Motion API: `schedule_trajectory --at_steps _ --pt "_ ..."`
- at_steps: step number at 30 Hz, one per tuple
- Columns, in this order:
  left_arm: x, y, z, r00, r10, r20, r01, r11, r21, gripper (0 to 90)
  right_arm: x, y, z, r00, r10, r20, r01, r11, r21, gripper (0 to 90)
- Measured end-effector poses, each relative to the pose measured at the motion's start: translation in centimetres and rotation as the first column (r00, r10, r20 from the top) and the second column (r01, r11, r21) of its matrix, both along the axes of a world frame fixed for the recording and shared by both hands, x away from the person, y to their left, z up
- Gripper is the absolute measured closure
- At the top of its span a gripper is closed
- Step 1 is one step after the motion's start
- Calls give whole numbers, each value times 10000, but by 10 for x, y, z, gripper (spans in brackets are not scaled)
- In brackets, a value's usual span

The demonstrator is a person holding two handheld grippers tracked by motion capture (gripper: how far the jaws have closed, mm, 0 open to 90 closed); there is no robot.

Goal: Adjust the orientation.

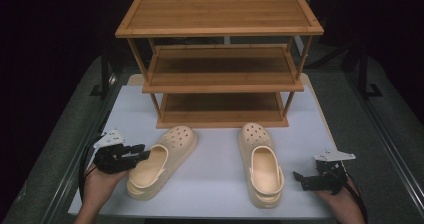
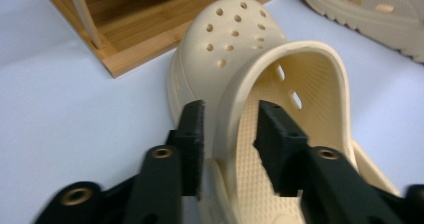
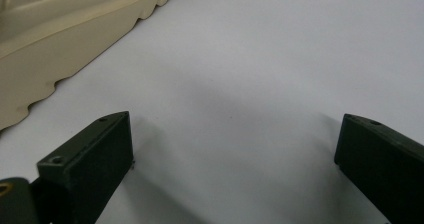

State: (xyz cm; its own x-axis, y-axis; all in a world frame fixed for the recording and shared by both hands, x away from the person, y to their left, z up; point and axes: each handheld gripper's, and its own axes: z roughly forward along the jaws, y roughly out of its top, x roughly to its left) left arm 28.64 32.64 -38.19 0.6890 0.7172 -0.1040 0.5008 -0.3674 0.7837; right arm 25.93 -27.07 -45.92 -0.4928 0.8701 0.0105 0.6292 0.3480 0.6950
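Bare wooden rack (image 1: pixel 220 76) (both clogs (image 1: pixel 160 160) on the table (image 1: pixel 215 184))

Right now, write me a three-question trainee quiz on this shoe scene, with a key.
1. True or false: the left gripper has its jaws on either side of the side wall of the left clog.
2. How many shelves does the wooden rack have, and what lies on them?
3. Multiple choice: the right gripper is A) clamped on the right clog, B) open above the white mat beside that clog, C) resting on the rack's top shelf.

Key
1. True: one jaw is outside the wall, the other inside the clog's opening.
2. Three shelves, with nothing on them.
3. B.
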Motion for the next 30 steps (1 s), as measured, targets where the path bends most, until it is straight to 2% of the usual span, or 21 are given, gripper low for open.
schedule_trajectory --at_steps 2,4,6,10,15,20,25,28,30 --pt "0 6 2 9999 110 18 -110 9999 -60 520 0 0 0 10000 0 -1 0 10000 1 18" --pt "-1 10 4 9993 305 217 -307 9995 114 434 0 0 0 10000 -1 -3 1 10000 3 18" --pt "-1 17 6 9989 412 213 -415 9990 170 377 0 0 0 10000 -2 -3 2 10000 3 17" --pt "-2 31 10 9969 737 286 -743 9971 192 329 0 0 0 10000 -1 -5 1 10000 3 17" --pt "-3 49 10 9905 1326 354 -1333 9909 173 277 0 0 0 10000 0 4 0 10000 -5 17" --pt "1 62 -2 9839 1782 138 -1787 9827 486 194 0 0 0 10000 -4 6 4 10000 -30 17" --pt "10 70 -25 9769 2123 -236 -2085 9718 1104 118 0 1 0 10000 -21 -23 21 10000 -42 16" --pt "15 72 -38 9723 2307 -384 -2244 9664 1255 90 1 0 0 10000 -17 -54 16 10000 -36 16" --pt "17 72 -46 9725 2283 -460 -2200 9654 1399 55 1 0 0 10000 -15 -51 14 10000 -29 16"
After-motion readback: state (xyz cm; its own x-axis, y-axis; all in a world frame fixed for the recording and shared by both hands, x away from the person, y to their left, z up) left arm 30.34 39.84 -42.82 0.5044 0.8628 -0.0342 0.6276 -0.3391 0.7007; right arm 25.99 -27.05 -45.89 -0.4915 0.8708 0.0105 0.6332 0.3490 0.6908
